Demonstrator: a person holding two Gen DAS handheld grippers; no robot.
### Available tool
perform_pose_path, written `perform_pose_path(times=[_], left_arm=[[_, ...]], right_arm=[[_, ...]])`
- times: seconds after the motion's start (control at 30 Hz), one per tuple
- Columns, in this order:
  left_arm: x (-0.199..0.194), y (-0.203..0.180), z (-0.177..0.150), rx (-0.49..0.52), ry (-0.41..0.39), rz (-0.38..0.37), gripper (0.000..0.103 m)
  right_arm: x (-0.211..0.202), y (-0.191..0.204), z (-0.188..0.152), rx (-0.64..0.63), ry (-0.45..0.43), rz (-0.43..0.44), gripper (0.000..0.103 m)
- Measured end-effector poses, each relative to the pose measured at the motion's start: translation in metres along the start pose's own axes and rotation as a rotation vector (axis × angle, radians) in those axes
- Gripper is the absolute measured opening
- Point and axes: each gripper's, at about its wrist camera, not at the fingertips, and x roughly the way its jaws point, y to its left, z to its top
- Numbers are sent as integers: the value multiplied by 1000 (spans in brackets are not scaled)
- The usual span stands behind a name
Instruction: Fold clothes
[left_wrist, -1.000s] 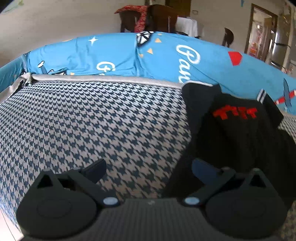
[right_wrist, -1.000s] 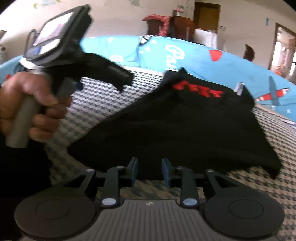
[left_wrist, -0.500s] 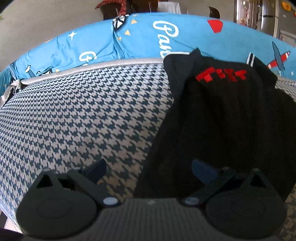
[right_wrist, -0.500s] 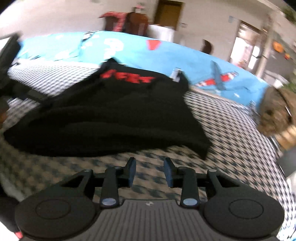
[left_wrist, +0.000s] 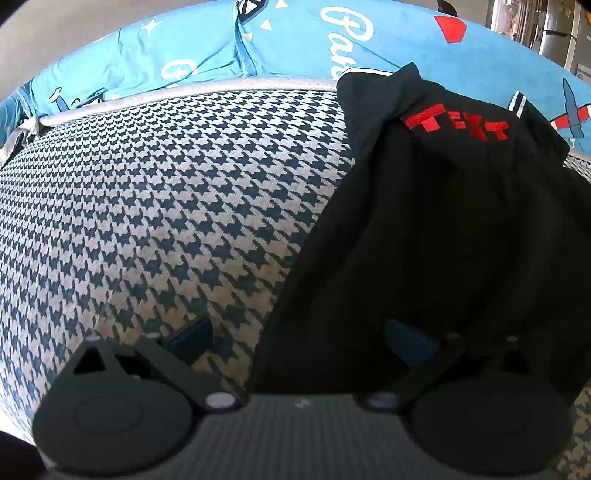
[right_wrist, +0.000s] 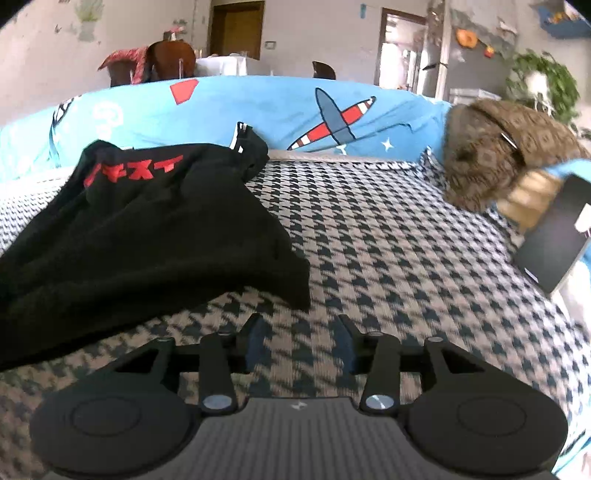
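Well, black garment w/ red lettering; both grippers' fingers spread, holding nothing.

Bed with a houndstooth cover, clothes and bedding on top

The bed wears a navy-and-cream houndstooth cover with a pale band along its far edge. A black garment with red lettering lies rumpled on it, its top end reaching a blue quilt printed with planes and stars, heaped along the far side. At the right end sit a brown patterned cushion and a black box.
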Motion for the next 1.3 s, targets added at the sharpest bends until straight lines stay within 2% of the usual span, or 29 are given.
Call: perform_pose_path(times=[0.37, 0.43, 0.5, 0.57, 0.67, 0.8, 0.87, 0.93, 1.07, 1.1, 1.2, 1.3], left_arm=[[1, -1, 2, 3, 3, 5, 103], [0, 0, 1, 5, 4, 3, 103], [1, 0, 1, 5, 4, 4, 103], [1, 0, 1, 3, 5, 4, 103], [1, 1, 2, 0, 7, 2, 103], [-1, 3, 2, -7, 12, 4, 103], [-2, 6, 2, -23, 11, 16, 103], [-4, 11, 3, -44, 8, 33, 103], [-9, 15, 0, -59, 6, 32, 103], [-10, 16, -1, -62, 6, 31, 103], [-14, 19, -4, -70, 5, 27, 103], [-18, 21, -8, -78, 5, 22, 103]], right_arm=[[42, -1, 17, -54, -22, 73, 43], [41, 0, 17, -49, -22, 92, 23], [37, 3, 17, -56, -27, 92, 10], [30, 4, 18, -51, -34, 91, 8], [13, -2, 23, 33, -33, 147, 7], [-12, -26, 34, 232, -12, 280, 7], [-29, -37, 40, 278, -16, 329, 7], [-47, -46, 45, 298, -31, 341, 7], [-71, -60, 48, 356, -36, 309, 7], [-74, -60, 47, 350, -32, 277, 7], [-83, -53, 42, 277, -32, 110, 7], [-87, -50, 32, 293, -5, 16, 7]])
